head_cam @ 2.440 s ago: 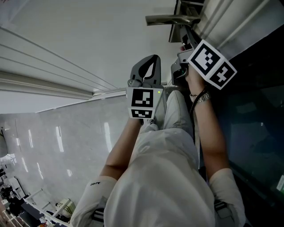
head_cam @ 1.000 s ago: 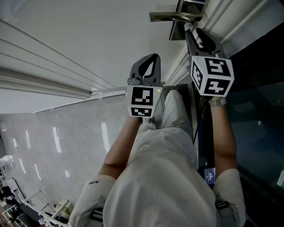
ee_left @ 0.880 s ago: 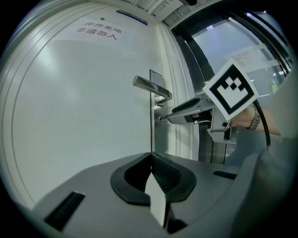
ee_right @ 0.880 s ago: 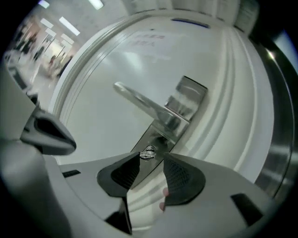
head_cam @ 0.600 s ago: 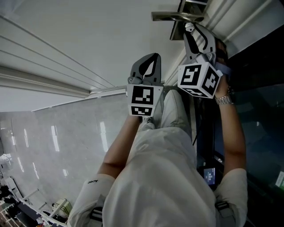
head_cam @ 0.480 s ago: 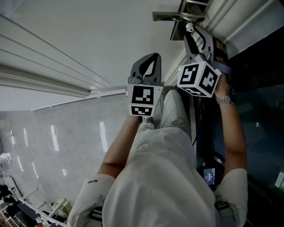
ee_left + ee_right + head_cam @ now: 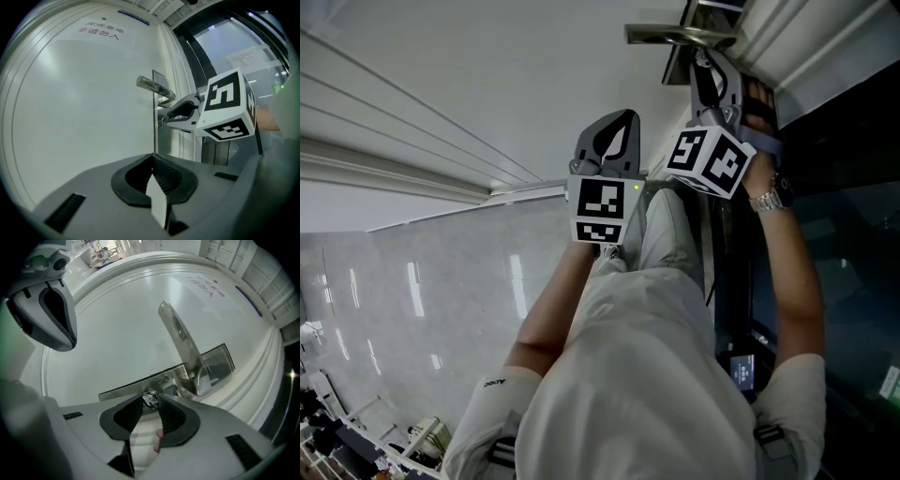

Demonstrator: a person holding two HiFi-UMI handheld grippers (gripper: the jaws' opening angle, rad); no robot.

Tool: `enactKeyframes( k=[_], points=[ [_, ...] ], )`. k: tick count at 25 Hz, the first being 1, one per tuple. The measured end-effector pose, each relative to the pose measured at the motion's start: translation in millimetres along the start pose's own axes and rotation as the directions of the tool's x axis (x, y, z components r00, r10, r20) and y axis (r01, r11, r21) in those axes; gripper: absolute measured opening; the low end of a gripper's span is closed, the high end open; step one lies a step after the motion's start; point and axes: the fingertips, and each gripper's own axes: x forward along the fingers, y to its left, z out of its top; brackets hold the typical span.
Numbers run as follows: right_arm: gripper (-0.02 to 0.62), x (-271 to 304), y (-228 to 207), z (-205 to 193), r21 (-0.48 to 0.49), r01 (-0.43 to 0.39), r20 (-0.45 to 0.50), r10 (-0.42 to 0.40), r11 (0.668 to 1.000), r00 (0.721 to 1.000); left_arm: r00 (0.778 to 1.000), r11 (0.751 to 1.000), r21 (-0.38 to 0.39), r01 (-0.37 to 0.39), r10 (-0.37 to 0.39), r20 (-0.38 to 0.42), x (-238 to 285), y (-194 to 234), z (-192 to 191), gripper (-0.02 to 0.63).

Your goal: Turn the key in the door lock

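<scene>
A small metal key (image 7: 151,399) sticks out of the steel lock plate (image 7: 140,383), below the lever handle (image 7: 180,341) of the white door. My right gripper (image 7: 151,401) holds the key's head between its fingertips; its jaws have just been closing, with the key between them. In the head view the right gripper (image 7: 703,61) reaches up to the lock plate (image 7: 678,64) under the handle (image 7: 675,36), and the key is hidden there. My left gripper (image 7: 622,122) hangs back from the door, shut and empty. From the left gripper view, the right gripper (image 7: 165,119) sits at the plate.
The white door (image 7: 487,75) fills the upper left. A dark glass panel (image 7: 844,234) runs along the right, past the door frame. The person's legs and a glossy tiled floor (image 7: 422,291) lie below. The left gripper (image 7: 63,343) shows at the right gripper view's upper left.
The right gripper has rolled about its own axis at the lock, so its marker cube now shows different faces. The left gripper has stayed where it was.
</scene>
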Motion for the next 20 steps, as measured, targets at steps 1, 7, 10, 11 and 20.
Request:
enactKeyframes(
  k=[1, 7, 10, 11, 20],
  points=[
    [0.109, -0.1, -0.5, 0.1, 0.025, 0.005, -0.006, -0.004, 1.000, 1.000, 1.000, 1.000, -0.001, 0.000, 0.000, -0.001, 0.4, 0.4, -0.4, 0.008],
    [0.110, -1.9, -4.1, 1.2, 0.206, -0.001, -0.002, 0.002, 0.978, 1.000, 1.000, 1.000, -0.004, 0.001, -0.001, -0.003, 0.8, -0.2, -1.5, 0.009],
    [0.109, -1.9, -6.0, 1.0, 0.293, -0.018, 0.007, 0.017, 0.956, 1.000, 1.000, 1.000, -0.006, -0.003, 0.003, -0.001, 1.8, 0.4, -1.0, 0.008],
    [0.110, -2.1, -6.5, 1.0, 0.319, -0.023, 0.009, 0.021, 0.947, 1.000, 1.000, 1.000, -0.007, -0.003, 0.003, 0.000, 1.7, 0.2, -1.0, 0.008],
    [0.110, -3.2, -11.7, 1.0, 0.583, -0.074, 0.035, 0.065, 0.809, 0.997, 1.000, 1.000, -0.010, -0.003, 0.003, 0.000, 0.6, -0.6, -0.5, 0.008]
  ],
)
